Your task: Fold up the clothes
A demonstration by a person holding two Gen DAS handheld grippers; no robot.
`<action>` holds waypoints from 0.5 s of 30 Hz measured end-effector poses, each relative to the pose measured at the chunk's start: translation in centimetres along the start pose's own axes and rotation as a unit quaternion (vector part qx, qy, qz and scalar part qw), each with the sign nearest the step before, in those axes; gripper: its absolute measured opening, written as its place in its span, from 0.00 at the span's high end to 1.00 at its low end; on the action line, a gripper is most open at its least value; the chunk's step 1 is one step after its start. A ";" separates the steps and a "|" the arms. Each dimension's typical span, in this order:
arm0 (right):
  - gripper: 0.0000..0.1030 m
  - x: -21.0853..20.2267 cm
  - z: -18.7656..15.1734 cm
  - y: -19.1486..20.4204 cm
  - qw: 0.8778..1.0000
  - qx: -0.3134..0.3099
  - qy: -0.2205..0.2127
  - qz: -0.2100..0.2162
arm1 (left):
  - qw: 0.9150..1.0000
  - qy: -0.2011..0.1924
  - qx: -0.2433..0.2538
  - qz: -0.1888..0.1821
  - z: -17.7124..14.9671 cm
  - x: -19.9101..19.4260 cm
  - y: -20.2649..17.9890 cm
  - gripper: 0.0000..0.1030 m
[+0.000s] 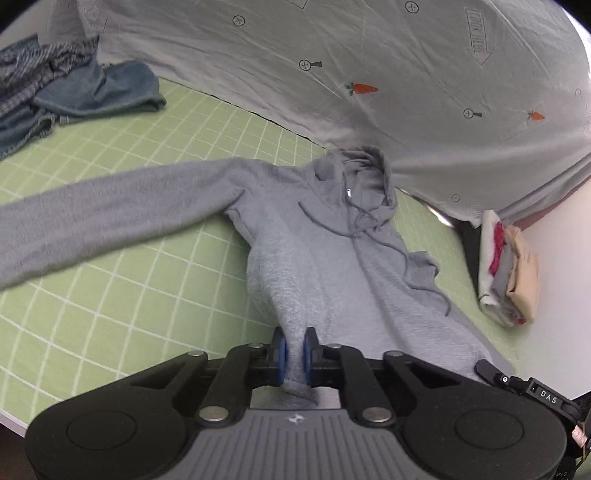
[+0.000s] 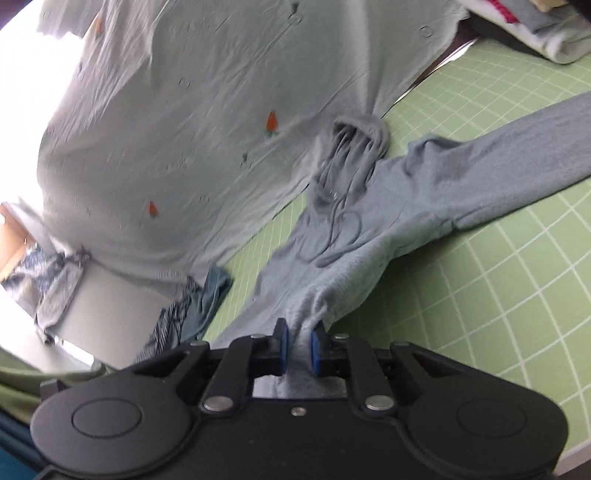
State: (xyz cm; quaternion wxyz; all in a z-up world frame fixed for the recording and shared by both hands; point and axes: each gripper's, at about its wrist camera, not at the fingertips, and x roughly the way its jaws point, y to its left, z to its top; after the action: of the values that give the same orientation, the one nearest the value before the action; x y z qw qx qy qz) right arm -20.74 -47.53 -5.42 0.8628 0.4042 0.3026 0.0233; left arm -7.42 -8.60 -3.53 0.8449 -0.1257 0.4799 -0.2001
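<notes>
Green grid mat (image 1: pixel 110 314) | both grippers, left gripper (image 1: pixel 294 352) and right gripper (image 2: pixel 298 347), clamped on grey hoodie (image 1: pixel 314 240) hem | hood ahead | keep hem taut, level.

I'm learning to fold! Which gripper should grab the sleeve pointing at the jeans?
Probably the left gripper: in its view that sleeve stretches to its left, toward the jeans. Its jaws and the right gripper's are shut on the hoodie, so it must let go first.

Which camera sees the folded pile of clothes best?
The left wrist view. The folded pile sits whole at the right edge of the green mat, with white, red, grey and tan layers clear. The right wrist view catches only its cut-off, blurry corner at the top edge.
</notes>
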 end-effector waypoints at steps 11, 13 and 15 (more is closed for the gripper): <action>0.38 4.3 -2.5 -0.5 0.955 -0.176 0.086 -0.224 | 0.994 0.090 -0.003 0.067 -2.6 6.2 2.6 0.49; 0.33 4.8 -3.0 -0.9 0.953 -0.171 0.094 -0.231 | 0.994 0.093 0.006 0.054 -2.9 6.6 2.1 0.49; 0.29 5.2 -3.4 -1.2 0.952 -0.168 0.100 -0.236 | 0.995 0.095 0.015 0.041 -3.1 7.0 1.5 0.49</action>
State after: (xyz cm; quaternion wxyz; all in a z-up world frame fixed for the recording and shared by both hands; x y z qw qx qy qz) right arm -18.57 -44.55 -10.52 0.8646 0.1664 0.4655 -0.0903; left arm -6.58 -10.50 -11.02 0.8048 -0.0736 0.5596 -0.1835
